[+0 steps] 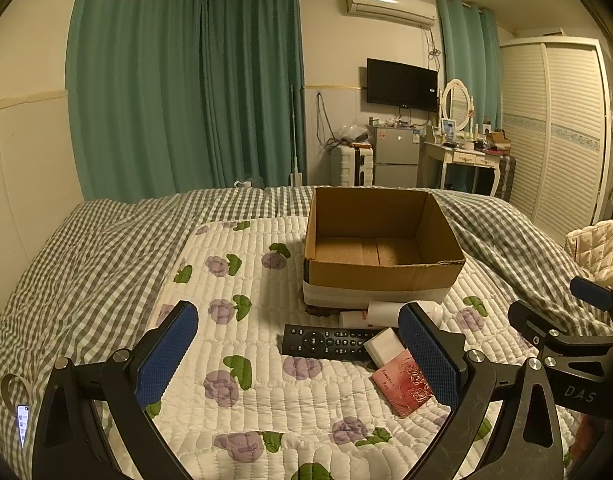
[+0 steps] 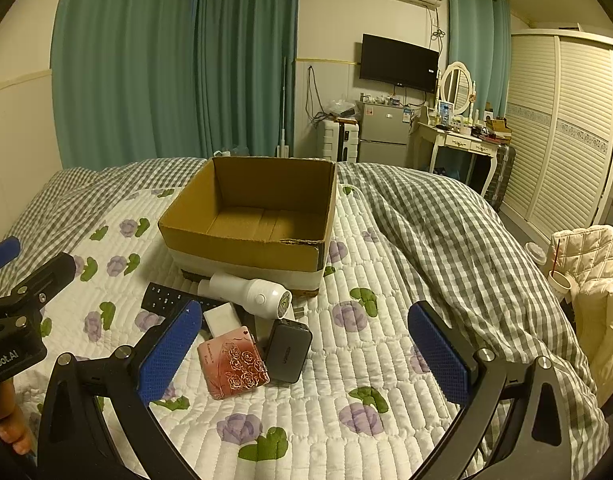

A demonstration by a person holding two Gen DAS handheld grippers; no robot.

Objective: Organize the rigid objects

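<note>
An open, empty cardboard box [image 1: 382, 276] [image 2: 242, 246] stands on the quilted floral bedspread. In front of it lies a cluster: a black remote [image 1: 326, 342] [image 2: 162, 298], a white cylindrical device [image 2: 246, 290] [image 1: 386, 312], a small white box [image 1: 384, 346] [image 2: 220, 318], a pink rose-patterned box [image 1: 402, 386] [image 2: 232, 362] and a dark grey charger [image 2: 288, 348]. My left gripper [image 1: 298, 354] is open and empty, above the bed just before the remote. My right gripper [image 2: 306, 356] is open and empty, with the pink box and charger between its fingers' line of sight.
A grey checked duvet [image 2: 446, 232] is bunched up right of the box. A cream quilted jacket [image 2: 594, 280] and paper cups [image 2: 560, 280] sit off the bed's right edge. A phone [image 1: 23, 424] lies at the bed's left. Dresser, fridge and wardrobe stand beyond.
</note>
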